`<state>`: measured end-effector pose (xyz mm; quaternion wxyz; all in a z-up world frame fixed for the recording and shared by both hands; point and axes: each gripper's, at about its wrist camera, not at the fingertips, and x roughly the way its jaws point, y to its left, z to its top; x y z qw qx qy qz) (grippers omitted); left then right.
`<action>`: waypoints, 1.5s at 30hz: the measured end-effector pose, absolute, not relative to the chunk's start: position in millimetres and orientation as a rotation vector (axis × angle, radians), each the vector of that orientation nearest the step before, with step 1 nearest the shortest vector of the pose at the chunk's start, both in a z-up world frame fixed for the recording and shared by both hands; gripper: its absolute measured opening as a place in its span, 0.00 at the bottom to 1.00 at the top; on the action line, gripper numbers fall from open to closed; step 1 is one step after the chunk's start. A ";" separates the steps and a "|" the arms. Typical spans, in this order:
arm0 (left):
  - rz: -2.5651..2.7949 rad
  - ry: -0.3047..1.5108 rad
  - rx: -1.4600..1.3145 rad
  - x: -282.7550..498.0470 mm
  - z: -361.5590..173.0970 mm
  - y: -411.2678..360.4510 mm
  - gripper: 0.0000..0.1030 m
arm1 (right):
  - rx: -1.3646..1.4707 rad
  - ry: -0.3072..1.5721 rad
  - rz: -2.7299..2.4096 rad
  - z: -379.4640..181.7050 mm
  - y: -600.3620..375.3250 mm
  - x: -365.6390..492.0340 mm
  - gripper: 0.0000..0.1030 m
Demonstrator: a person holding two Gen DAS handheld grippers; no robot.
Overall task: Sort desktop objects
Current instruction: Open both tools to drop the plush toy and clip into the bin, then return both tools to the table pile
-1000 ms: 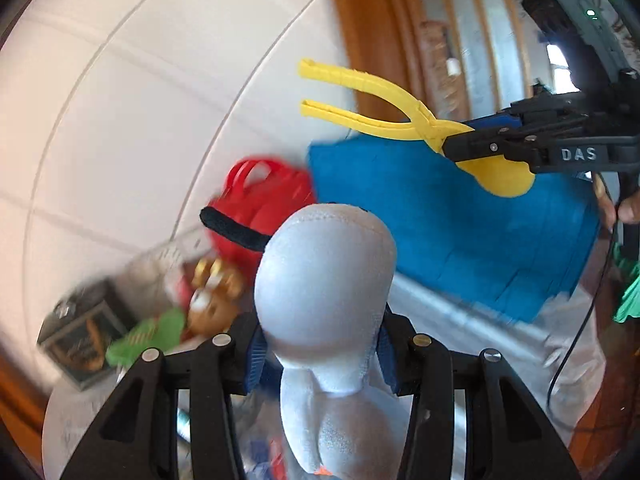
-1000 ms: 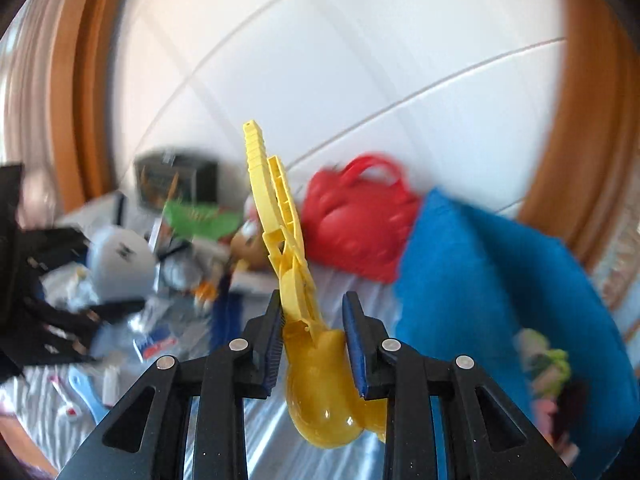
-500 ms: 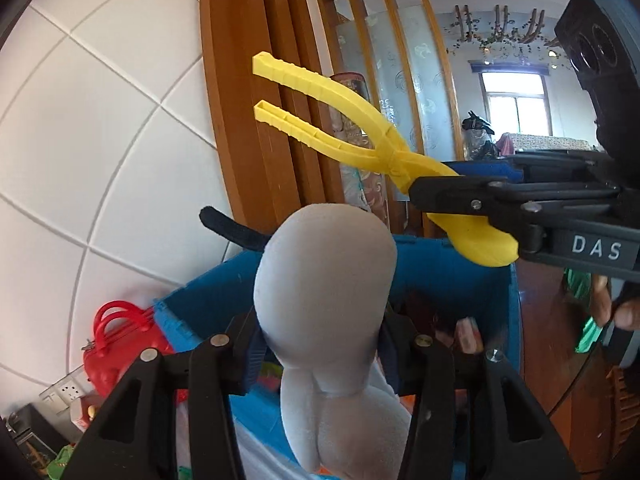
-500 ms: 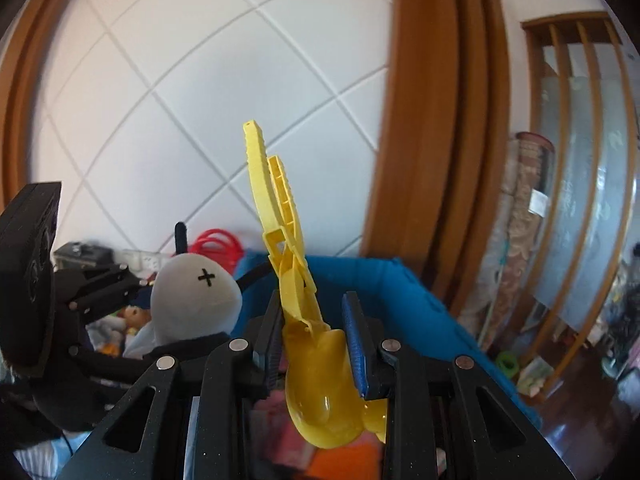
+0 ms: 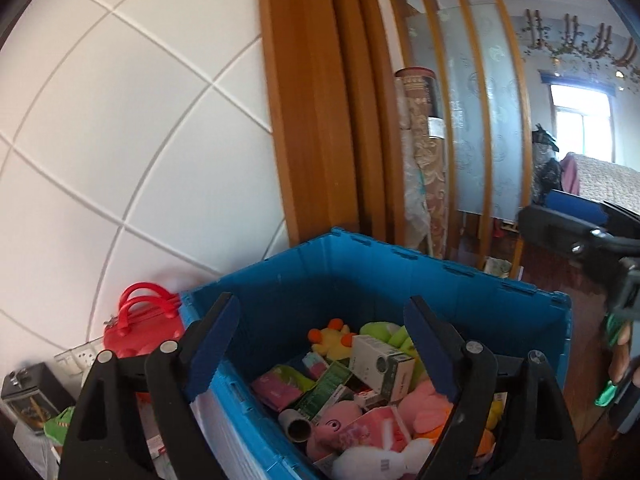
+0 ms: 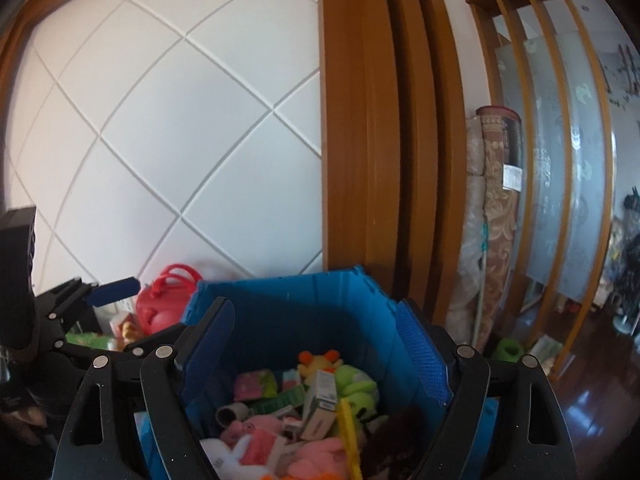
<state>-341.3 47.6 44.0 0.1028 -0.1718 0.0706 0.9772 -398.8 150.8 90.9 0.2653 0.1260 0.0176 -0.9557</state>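
Left wrist view: the left gripper (image 5: 320,344) is hovering over the blue crate (image 5: 404,276), its jaws opening wide with nothing between them, while a white plush toy (image 5: 376,462) is lying among a white carton (image 5: 380,364), a yellow duck plush (image 5: 330,334) and pink soft toys in the crate. Right wrist view: the right gripper (image 6: 316,348) is likewise opening wide and empty above the same crate, and the yellow plastic tongs (image 6: 350,436) are lying inside beside a green plush (image 6: 358,384).
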 end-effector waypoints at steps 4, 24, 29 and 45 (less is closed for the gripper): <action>2.937 0.235 -0.502 -325.7 33.4 43.8 0.82 | 0.348 -0.032 -2.557 81.8 155.3 -389.2 0.93; 3.223 0.138 -0.569 -223.8 -13.3 -82.7 0.82 | 0.364 -0.011 -2.387 54.3 78.6 -301.9 0.99; 3.299 0.149 -0.620 -183.9 -32.8 -143.5 0.82 | 0.381 -0.025 -2.333 43.7 40.7 -273.3 0.99; 3.502 0.147 -0.887 -128.3 -91.1 -360.0 0.82 | 0.579 0.045 -2.171 -33.0 -137.2 -203.0 1.00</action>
